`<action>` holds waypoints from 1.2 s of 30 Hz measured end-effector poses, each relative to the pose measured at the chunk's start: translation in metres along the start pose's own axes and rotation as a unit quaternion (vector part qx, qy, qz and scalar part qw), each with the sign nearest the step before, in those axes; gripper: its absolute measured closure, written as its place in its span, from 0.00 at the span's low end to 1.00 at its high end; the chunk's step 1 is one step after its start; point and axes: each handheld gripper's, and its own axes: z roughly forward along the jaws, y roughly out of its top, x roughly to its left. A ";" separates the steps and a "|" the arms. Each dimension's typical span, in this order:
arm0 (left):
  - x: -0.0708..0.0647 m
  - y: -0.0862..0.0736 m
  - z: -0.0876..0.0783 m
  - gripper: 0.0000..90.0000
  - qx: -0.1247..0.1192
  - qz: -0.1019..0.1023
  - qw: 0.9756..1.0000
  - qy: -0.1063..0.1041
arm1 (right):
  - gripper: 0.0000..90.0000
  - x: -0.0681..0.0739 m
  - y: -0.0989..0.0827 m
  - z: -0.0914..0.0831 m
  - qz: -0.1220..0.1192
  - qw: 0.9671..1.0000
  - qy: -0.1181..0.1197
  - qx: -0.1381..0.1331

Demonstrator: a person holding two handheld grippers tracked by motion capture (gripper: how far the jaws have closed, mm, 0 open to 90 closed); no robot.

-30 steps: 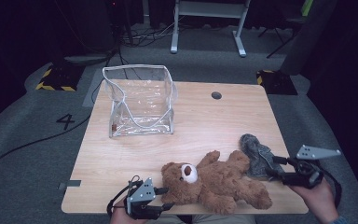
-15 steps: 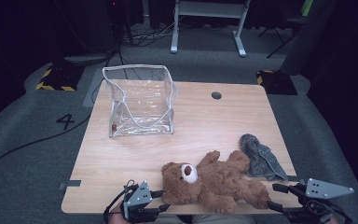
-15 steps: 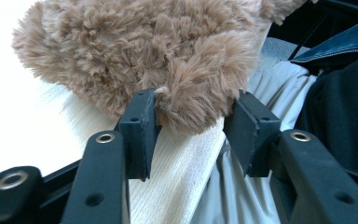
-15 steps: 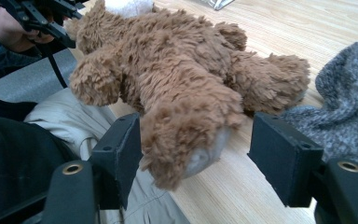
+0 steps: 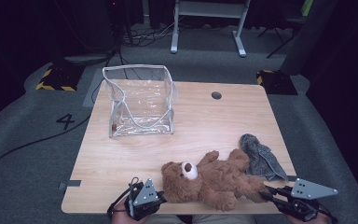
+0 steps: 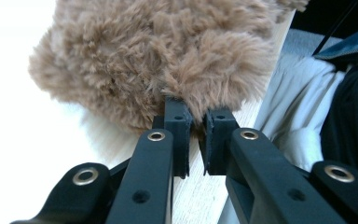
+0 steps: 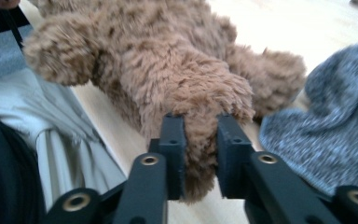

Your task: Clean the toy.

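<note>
A brown teddy bear [image 5: 214,182] lies on its back along the front edge of the wooden table [image 5: 205,121], head to the left. My left gripper [image 5: 161,198] sits at the head end; its jaws have just been closing and now pinch a tuft of the bear's fur [image 6: 168,56] between the left gripper's pads [image 6: 196,126]. My right gripper [image 5: 265,195] reaches in from the front right corner. Its jaws have also just been closing, and the right gripper [image 7: 200,135] now squeezes one furry leg of the bear [image 7: 168,60].
A crumpled grey cloth [image 5: 261,158] lies just right of the bear, close to my right gripper, and shows again as a grey cloth [image 7: 326,126] beside the leg. A clear plastic bag [image 5: 140,100] stands open at the back left. A cable hole [image 5: 216,95] is at the back.
My right gripper came from the right side near the grey cloth down to the front edge and closed on the bear's leg. The left gripper stayed put and closed on the fur.
</note>
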 end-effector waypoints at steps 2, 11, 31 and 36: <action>-0.002 0.003 -0.005 0.92 -0.014 0.002 1.000 0.002 | 0.89 -0.001 0.003 -0.003 -0.005 1.000 -0.004 -0.006; -0.014 0.022 -0.035 0.94 -0.066 0.029 0.997 -0.002 | 0.94 0.002 0.043 -0.027 -0.039 0.998 -0.005 -0.042; 0.062 0.028 0.000 0.94 -0.045 -0.076 0.996 0.015 | 0.95 -0.104 0.063 0.073 0.091 0.996 0.000 0.005; 0.071 0.032 0.006 0.94 -0.039 -0.073 0.996 0.044 | 0.95 -0.106 0.066 0.085 0.077 0.997 -0.016 0.013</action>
